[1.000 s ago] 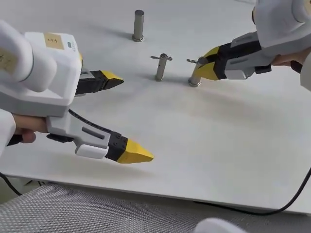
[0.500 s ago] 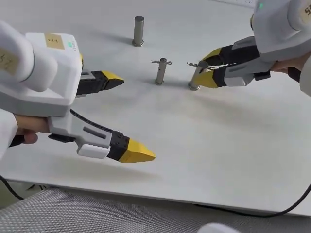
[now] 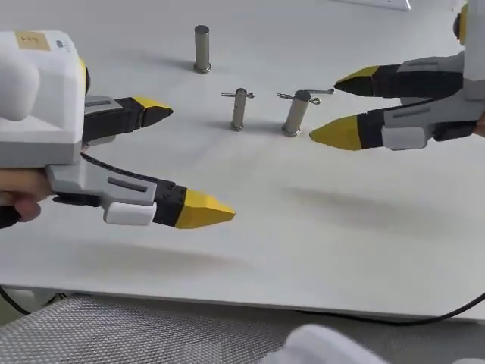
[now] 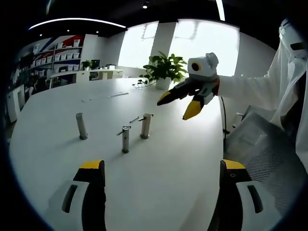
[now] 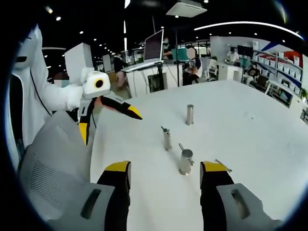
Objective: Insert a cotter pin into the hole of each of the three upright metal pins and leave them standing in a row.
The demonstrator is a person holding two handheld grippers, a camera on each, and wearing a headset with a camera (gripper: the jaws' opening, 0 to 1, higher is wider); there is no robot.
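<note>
We hold our right claw released just at 3 o'clock of the rightmost metal pin, our left claw likewise released, well apart at 8 o'clock.

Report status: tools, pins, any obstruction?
Left tool open, empty. Right tool open, empty, beside end pin. End pin and middle pin hold cotter pins; far pin bare. Nothing blocking it.

Left gripper and right gripper are white shells with black jaws, yellow tips. Tan sticker atop the left gripper, plus a white sleeve.
</note>
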